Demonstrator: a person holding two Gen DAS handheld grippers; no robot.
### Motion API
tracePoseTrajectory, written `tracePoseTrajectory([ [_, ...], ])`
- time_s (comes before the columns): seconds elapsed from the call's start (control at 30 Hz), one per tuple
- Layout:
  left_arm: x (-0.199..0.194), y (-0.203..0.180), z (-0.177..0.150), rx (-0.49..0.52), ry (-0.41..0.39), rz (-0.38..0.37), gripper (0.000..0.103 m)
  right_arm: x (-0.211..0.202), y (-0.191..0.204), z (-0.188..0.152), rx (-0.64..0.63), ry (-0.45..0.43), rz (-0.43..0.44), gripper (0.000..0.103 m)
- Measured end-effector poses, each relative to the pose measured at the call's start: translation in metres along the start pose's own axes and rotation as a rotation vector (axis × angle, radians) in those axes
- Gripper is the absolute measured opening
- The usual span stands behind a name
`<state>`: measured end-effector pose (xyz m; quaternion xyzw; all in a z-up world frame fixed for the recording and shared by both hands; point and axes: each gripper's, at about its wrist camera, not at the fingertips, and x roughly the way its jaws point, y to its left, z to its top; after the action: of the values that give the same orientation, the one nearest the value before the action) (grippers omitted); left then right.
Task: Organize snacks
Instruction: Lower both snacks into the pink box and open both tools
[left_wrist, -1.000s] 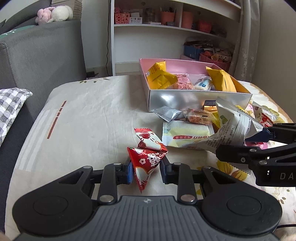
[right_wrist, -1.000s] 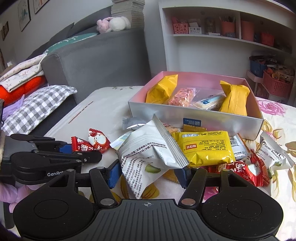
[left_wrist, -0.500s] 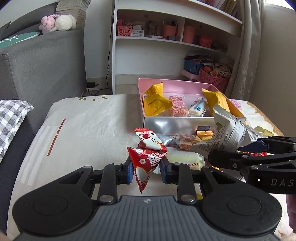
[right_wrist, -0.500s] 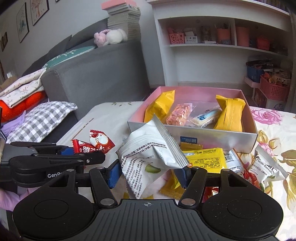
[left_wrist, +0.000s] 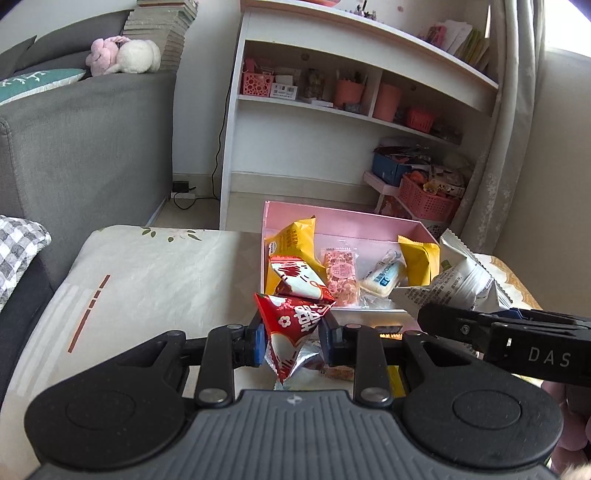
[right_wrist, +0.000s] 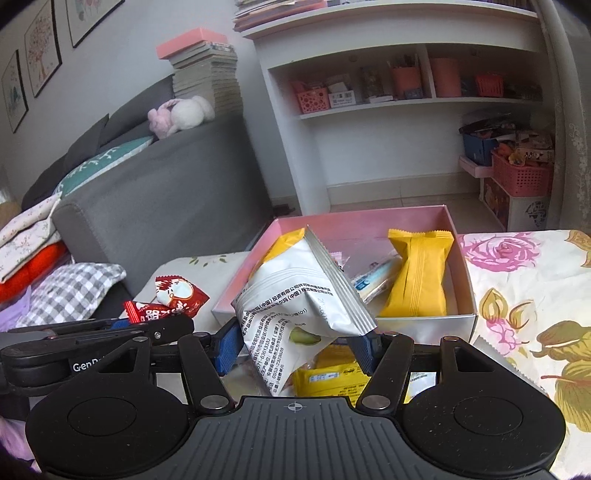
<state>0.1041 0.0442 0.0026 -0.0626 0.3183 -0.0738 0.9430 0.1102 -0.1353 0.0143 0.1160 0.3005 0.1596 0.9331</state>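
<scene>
In my left gripper (left_wrist: 291, 334) I have a small red foil snack packet with white lettering (left_wrist: 291, 325), pinched between the blue pads across its middle, with a second red-and-white pouch joined to its top and riding along above it. I hold it by the body rather than a corner so that the slippery foil does not twist out. It hangs in the air just short of the near wall of the shallow pink-lined cardboard box with a silver outside (left_wrist: 369, 221).

My right gripper (right_wrist: 299, 341) is clamped on a puffy white crinkled bag with black printed text and a serrated seal edge (right_wrist: 295, 291), gripped low so the air-filled top stands up over the box's near rim. From the left wrist view the two tools sit side by side, near but not touching.

Inside the box lie a yellow pillow-shaped packet (right_wrist: 419, 273) against the right wall, another yellow packet at the left (left_wrist: 293, 240), a clear-wrapped pink nougat-like bar (left_wrist: 341, 273) and a clear wrapper holding a pale bar with a blue label (left_wrist: 382, 277). The middle looks free, which is where I judge both loads belong.

Below my right gripper, a flat yellow packet (right_wrist: 328, 373) lies on the floral tablecloth (right_wrist: 524, 295), not yet sorted.
</scene>
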Motion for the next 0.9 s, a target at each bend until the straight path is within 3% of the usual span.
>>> tracePoseTrajectory([
  [0.4,0.038,-0.016,0.017,0.033,0.055,0.024,0.026,0.028,-0.038,0.018,0.095,0.022,-0.041,0.061],
  [0.53,0.056,-0.024,0.022,0.09,0.087,0.038,0.026,0.043,-0.052,0.023,0.146,0.032,-0.049,0.061],
  [0.9,0.09,-0.034,0.024,0.164,0.132,0.045,0.025,0.071,-0.06,0.025,0.125,0.065,-0.029,0.061],
])
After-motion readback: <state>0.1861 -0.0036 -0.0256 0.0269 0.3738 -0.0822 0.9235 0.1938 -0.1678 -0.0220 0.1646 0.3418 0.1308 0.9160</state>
